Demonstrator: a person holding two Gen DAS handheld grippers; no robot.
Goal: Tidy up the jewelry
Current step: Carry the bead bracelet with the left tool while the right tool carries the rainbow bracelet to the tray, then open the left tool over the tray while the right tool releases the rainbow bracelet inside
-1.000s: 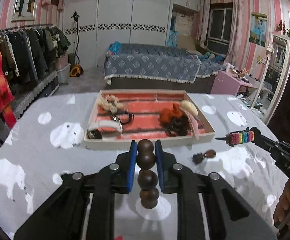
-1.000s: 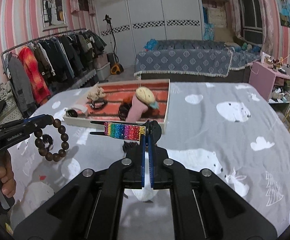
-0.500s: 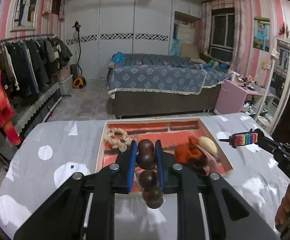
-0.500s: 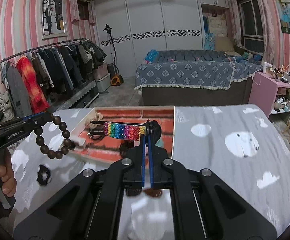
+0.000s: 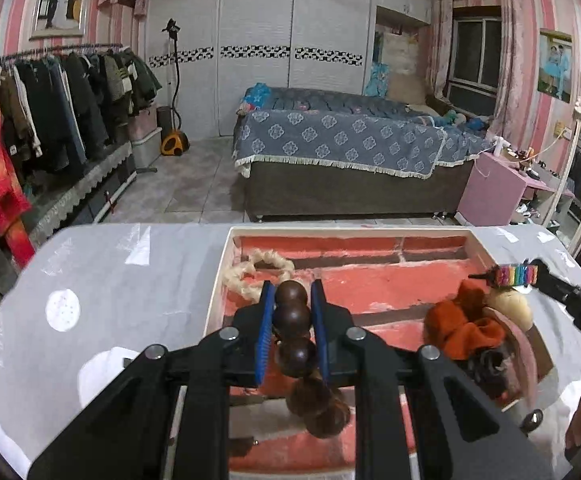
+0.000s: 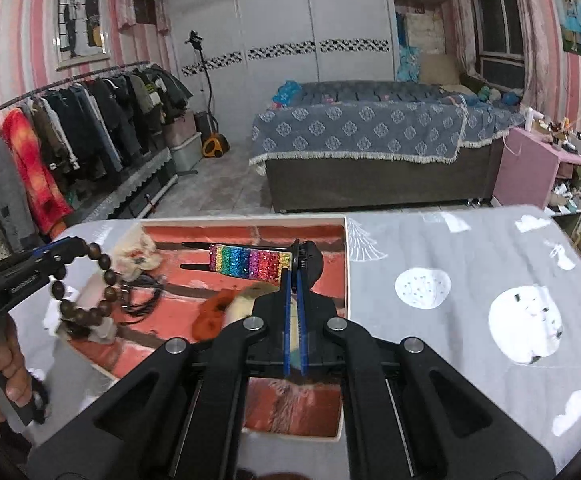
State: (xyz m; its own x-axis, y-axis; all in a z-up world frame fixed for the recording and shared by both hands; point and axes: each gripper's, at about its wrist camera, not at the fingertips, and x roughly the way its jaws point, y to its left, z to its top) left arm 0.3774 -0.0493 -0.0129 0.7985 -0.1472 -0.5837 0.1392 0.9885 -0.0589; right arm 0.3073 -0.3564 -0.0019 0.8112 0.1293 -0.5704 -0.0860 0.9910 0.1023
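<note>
Left claw (image 5: 291, 316) pinches a wooden bead bracelet (image 5: 295, 354) dangling over the near-left part of the red-lined tray (image 5: 478, 244), likely for dropping in; right claw (image 6: 295, 284), pressed onto a rainbow hair clip (image 6: 249, 261), hovers above the tray's right side on the table (image 6: 470, 280).

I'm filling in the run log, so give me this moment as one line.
left hand-held gripper: shut on bead bracelet | right hand-held gripper: shut on rainbow hair clip | both over tray
</note>
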